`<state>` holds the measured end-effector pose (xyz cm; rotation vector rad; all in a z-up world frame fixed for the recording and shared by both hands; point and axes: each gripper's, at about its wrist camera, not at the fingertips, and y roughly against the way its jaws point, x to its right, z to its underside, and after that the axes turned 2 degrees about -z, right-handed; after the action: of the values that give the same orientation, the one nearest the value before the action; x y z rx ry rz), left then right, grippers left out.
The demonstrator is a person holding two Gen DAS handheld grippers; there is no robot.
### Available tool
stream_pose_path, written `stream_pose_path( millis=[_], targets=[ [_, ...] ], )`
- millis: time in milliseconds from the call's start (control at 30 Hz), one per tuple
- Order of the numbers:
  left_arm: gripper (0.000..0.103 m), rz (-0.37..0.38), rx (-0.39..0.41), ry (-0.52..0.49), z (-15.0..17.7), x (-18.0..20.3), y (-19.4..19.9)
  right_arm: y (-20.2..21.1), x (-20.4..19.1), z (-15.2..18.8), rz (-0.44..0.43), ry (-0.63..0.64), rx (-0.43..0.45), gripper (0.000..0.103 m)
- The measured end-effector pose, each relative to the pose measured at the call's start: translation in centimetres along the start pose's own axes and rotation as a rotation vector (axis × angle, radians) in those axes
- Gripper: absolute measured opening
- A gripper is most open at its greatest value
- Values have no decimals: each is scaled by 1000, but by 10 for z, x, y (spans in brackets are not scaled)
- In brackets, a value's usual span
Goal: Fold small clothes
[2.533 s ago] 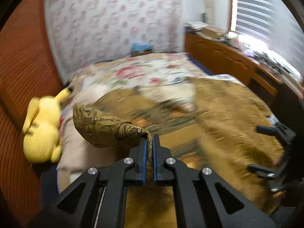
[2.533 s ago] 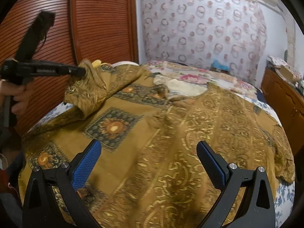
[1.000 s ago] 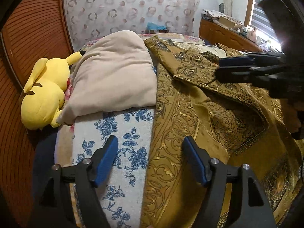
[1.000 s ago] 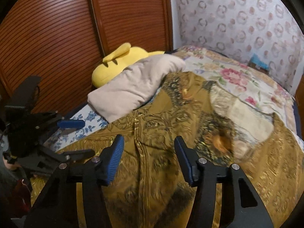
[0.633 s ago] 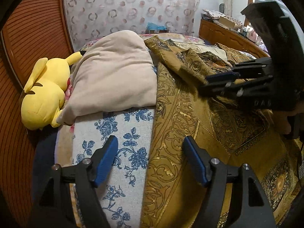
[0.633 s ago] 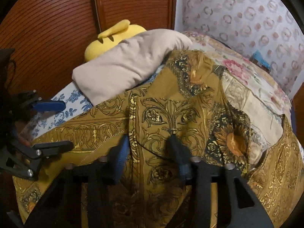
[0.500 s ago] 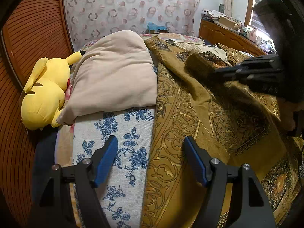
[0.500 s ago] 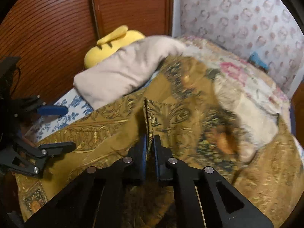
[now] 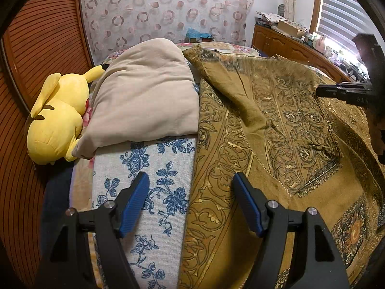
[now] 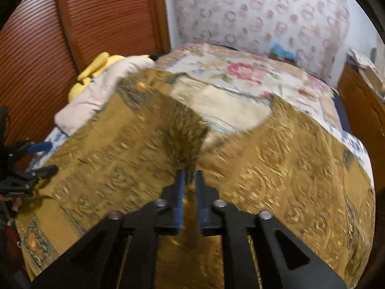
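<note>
A gold patterned cloth [image 9: 276, 125] lies spread over the bed, one flap folded over itself. My right gripper [image 10: 190, 178] has a raised fold of this cloth [image 10: 187, 144] between its narrow jaws, which are opening; the fabric peaks up toward the pads. The picture there is blurred by motion. In the left wrist view the right gripper [image 9: 341, 91] shows at the right edge, above the cloth. My left gripper [image 9: 190, 180] hangs open over the cloth's left border and the blue-flowered sheet [image 9: 144, 168], holding nothing. It also shows at the left edge as the left gripper [image 10: 45, 157].
A beige pillow [image 9: 144, 96] and a yellow plush toy [image 9: 55, 120] lie at the bed's left side, against a wooden slatted door [image 9: 36, 48]. A wooden dresser [image 9: 300, 48] with clutter stands along the right wall, under a window blind.
My right gripper came down on the cloth, shut on a fold and swept it to the right, dragging a flap across. The left gripper stayed put and open.
</note>
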<state>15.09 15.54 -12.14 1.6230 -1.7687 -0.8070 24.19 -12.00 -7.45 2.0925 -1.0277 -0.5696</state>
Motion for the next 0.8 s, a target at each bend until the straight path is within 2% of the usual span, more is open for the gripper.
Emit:
stream_pose_path(
  millis=[67, 167, 367, 633, 733, 800],
  targets=[
    [73, 0, 0, 0, 0, 0, 0, 7, 5, 7, 4, -1, 16, 36],
    [73, -1, 0, 0, 0, 1, 0, 20, 9, 18, -2, -4, 36, 50],
    [73, -4, 0, -1, 1, -2, 0, 47, 13, 51, -14, 23, 39, 52],
    [73, -17, 0, 11, 1, -5, 2, 66, 39, 102, 82, 50, -3, 52],
    [73, -80, 48, 26, 2, -5, 14, 64, 48, 111, 101, 33, -20, 52],
    [73, -56, 73, 28, 4, 2, 25, 64, 54, 116, 93, 21, -13, 52]
  ],
)
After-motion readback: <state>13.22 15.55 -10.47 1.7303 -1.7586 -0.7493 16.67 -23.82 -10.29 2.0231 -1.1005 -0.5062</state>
